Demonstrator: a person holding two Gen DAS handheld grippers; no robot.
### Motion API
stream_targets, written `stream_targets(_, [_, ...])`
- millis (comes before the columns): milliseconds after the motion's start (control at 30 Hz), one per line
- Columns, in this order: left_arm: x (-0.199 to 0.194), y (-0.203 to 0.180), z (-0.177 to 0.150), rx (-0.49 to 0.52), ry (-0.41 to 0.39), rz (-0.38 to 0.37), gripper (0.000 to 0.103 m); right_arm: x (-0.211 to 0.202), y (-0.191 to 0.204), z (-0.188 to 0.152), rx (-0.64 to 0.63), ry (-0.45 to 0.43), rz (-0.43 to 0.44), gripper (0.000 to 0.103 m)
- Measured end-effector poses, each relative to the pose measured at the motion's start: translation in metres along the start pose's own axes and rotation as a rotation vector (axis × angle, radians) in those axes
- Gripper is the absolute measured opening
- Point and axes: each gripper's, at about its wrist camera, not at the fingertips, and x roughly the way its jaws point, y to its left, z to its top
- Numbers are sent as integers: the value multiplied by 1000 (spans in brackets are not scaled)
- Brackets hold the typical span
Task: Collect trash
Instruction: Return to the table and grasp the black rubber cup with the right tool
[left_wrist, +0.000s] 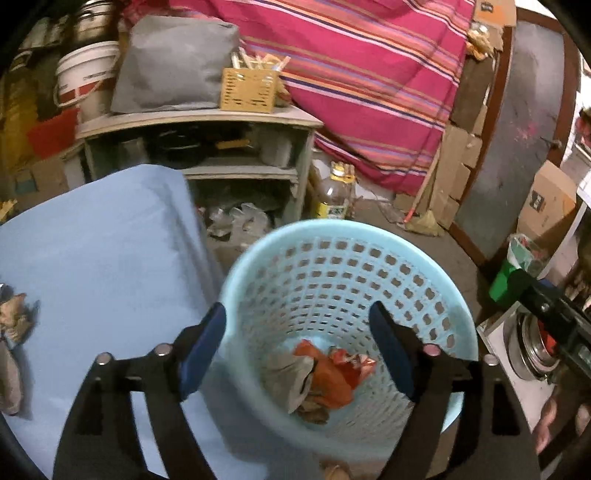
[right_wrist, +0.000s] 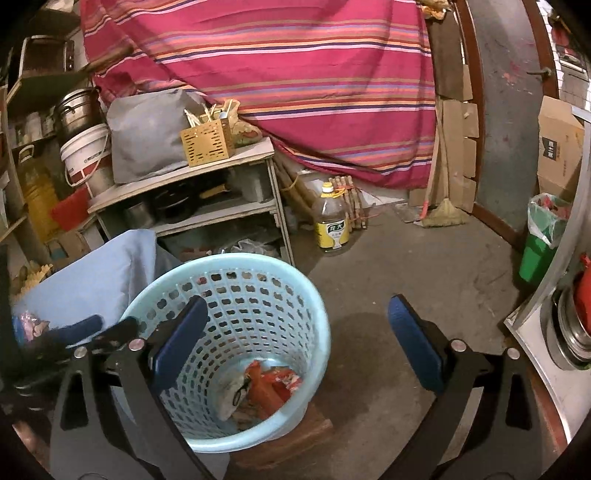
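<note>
Inside blue basket (left_wrist: 332, 236), orange wrapper (left_wrist: 332, 380), crumpled trash (left_wrist: 288, 376)

Little legible print in the room

The oil bottle (right_wrist: 331, 225) on the floor has a yellow label with a green panel of white Chinese characters, too small to read surely. The cardboard box (right_wrist: 559, 155) at right bears a dark printed block of characters, blurred. The white bucket (right_wrist: 86, 157) shows a red band with illegible print.

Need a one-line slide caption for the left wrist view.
Open left gripper above the light-blue basket holding orange wrappers; more scraps on the blue cloth.
</note>
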Motion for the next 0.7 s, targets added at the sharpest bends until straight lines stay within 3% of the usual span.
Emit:
stream_targets(233, [-55, 66, -12, -43, -54, 116, 90, 3, 43, -3, -48, 1, 48, 98])
stream_targets(467, [-128, 156, -40, -42, -121, 330, 96, -4, 124, -20, -162, 4, 142, 99])
stream_targets(700, [-184, 261, -78, -73, -118, 530, 96, -7, 207, -52, -271, 36, 214, 99])
